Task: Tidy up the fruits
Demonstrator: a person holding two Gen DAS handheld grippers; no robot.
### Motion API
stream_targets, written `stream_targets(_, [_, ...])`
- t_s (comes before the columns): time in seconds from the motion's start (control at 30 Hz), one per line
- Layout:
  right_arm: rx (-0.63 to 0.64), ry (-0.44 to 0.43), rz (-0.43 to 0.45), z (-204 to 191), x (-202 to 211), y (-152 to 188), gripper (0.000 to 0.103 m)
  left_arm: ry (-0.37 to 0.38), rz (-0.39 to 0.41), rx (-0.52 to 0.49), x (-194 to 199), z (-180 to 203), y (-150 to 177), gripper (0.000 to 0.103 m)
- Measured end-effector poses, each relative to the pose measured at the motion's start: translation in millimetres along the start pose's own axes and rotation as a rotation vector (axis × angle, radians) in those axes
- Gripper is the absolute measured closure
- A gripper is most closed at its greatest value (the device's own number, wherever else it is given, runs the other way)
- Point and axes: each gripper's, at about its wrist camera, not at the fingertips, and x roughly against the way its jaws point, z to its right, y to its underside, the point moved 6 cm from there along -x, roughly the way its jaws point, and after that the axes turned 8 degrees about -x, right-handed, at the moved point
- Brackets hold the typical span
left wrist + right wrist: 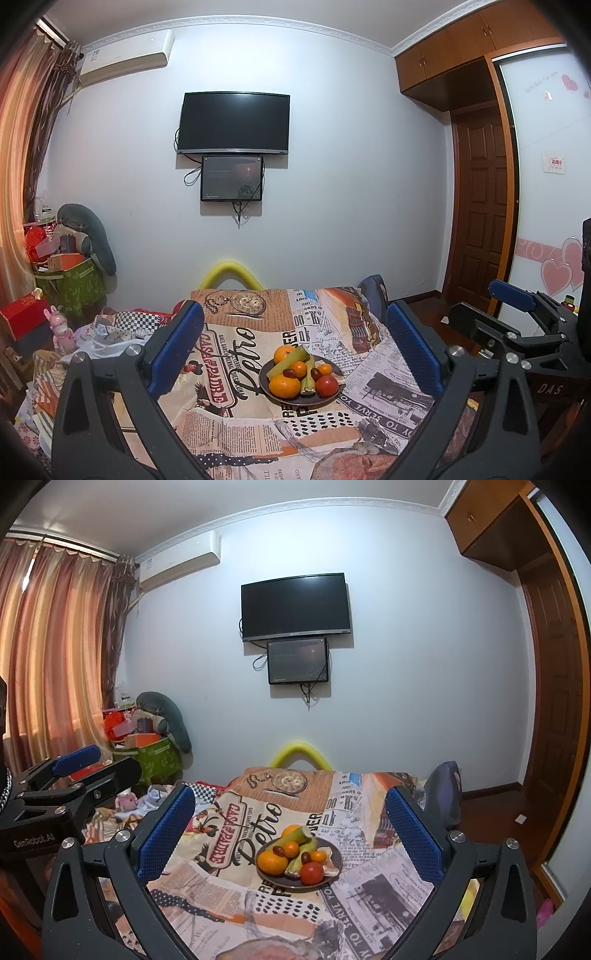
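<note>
Both grippers stand with jaws spread wide and nothing between the pads: the left gripper (295, 347) and the right gripper (291, 827) each frame the plate (266, 380) from the near side without touching it. The plate rests on the printed cloth (229, 424). On the plate lie oranges (284, 386), a tomato (327, 385), dark dates (291, 373) and green stalks (291, 360). Beyond the plate, a television (233, 123) hangs on the far wall.

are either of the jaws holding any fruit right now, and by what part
Nothing is held. The left gripper and right gripper both stand open and empty, short of the dark round plate of oranges, tomato and green stalks.
</note>
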Motion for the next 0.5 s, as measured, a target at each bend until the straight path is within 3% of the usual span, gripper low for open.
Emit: stream_targets(0.5, [0.012, 0.003, 0.001, -2.5, 2.9, -1.6, 0.000, 0.011, 0.000, -0.006, -0.4, 3.4, 1.5, 0.001])
